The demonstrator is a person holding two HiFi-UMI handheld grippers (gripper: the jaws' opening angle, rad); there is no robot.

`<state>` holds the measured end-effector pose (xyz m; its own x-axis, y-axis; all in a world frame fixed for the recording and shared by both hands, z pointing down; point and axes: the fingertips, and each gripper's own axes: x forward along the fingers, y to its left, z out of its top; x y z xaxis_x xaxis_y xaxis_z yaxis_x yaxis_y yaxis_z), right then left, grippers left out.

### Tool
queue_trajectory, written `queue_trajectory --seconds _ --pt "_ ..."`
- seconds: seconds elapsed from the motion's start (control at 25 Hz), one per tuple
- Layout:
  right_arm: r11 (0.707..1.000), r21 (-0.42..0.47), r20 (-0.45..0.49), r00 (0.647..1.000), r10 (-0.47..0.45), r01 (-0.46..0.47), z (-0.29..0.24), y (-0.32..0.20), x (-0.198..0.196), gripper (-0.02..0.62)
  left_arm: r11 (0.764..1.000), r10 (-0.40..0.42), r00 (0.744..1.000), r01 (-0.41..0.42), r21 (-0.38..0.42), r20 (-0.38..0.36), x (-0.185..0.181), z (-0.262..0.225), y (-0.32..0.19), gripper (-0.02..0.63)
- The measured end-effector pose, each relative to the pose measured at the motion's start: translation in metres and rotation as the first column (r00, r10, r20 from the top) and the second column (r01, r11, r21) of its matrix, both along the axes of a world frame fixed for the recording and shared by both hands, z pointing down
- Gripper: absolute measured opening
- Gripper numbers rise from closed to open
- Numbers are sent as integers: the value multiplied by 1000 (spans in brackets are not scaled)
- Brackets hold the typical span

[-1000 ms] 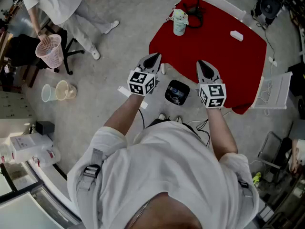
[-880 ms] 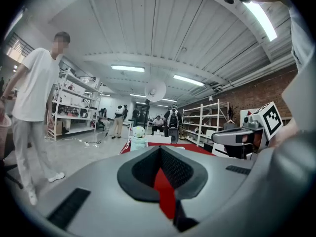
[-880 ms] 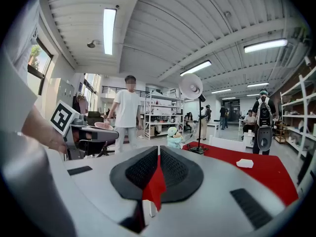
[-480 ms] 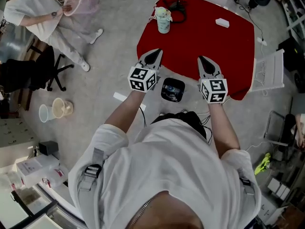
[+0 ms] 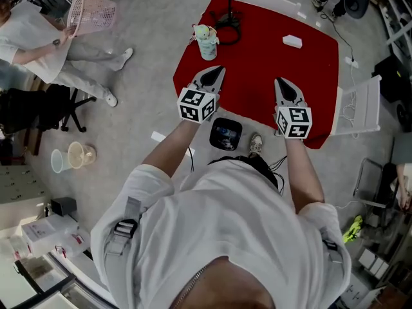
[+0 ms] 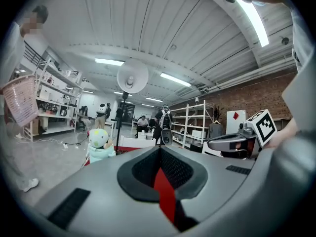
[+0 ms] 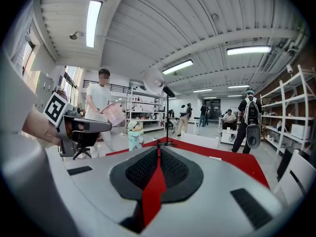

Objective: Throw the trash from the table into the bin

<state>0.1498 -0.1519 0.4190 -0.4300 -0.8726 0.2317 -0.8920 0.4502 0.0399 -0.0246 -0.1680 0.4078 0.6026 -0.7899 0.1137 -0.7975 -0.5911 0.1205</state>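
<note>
A red table [image 5: 270, 56] carries a pale green doll-like figure [image 5: 206, 41] at its left and a small white piece [image 5: 292, 41] at its far right. My left gripper [image 5: 213, 75] is shut and empty, its tip over the table's near left edge, short of the figure [image 6: 99, 144]. Over the near edge to the right, my right gripper [image 5: 286, 86] is likewise shut with nothing in it. A person at the upper left holds up a pink mesh bin [image 5: 90, 13], which the right gripper view also shows as the bin [image 7: 114, 113] beside the figure [image 7: 134, 134].
A black lamp stand [image 5: 227, 15] rises from the table's far side, its round head [image 6: 132, 76] above. A white chair [image 5: 362, 105] stands right of the table. Two cups [image 5: 71, 156] and an office chair [image 5: 38, 108] are on the floor at the left. Shelves and other people fill the background.
Both grippers have come forward from over the floor to the table's near edge, still shut. The person at the left has lifted the pink bin from low down to chest height.
</note>
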Motion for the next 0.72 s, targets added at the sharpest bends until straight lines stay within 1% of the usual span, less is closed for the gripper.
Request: queue_trajectory --seconds 0.32,0.6,0.72 --pt "999 -41 -22 999 -32 31 15 -84 69 20 1000 -20 1000 20 -20 16 68 4 -75 11" --pt "995 -85 -58 996 -62 57 34 -137 127 20 999 -23 999 24 -49 28 128 11 -119 11" --pt "991 -104 -72 993 -89 81 44 -159 146 20 997 -25 999 27 -68 36 149 18 -134 11"
